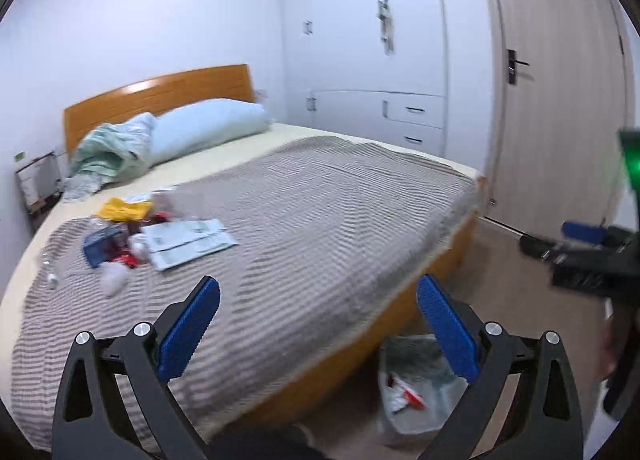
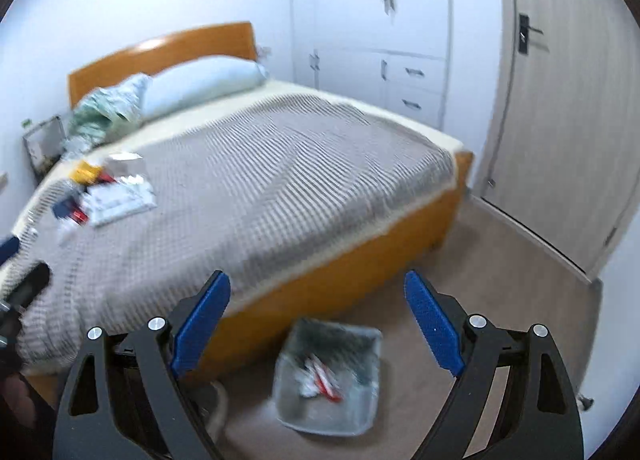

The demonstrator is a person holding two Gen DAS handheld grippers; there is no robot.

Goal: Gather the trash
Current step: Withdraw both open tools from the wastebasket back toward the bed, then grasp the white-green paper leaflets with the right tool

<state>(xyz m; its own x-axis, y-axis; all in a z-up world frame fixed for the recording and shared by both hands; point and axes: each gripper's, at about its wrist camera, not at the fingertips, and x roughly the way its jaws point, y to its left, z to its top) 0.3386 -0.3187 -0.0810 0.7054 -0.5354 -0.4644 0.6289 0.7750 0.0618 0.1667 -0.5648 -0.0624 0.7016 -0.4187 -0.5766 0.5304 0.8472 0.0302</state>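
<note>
The left claw (image 1: 318,302) sits at the bottom of its picture with its two blue pads wide apart. Nothing is between them. The right claw (image 2: 318,296) looks the same in its own picture: pads far apart and holding nothing.

A pile of trash (image 1: 136,236) lies on the bed (image 1: 320,220), in the left middle of the left picture. In the pile there is a yellow wrapper (image 1: 122,208), a blue packet (image 1: 100,246), some red bits and a flat white paper (image 1: 188,242). The pile is blurry, so the small white lumps beside it may be scrunched tissue, but that is hard to tell. The same pile shows at the left edge of the right picture.

A trash bin (image 2: 328,376) with a clear bag stands on the floor (image 2: 500,260) just beside the bed, low in the middle of the right picture. Some white and red scraps (image 2: 320,380) are already inside it.

A blue-white pillow (image 1: 208,128) and a crumpled green cloth (image 1: 112,152) lie by the wooden headboard (image 1: 160,92) in the upper left. White cupboards (image 1: 372,60) and a door (image 1: 560,100) fill the upper right.
</note>
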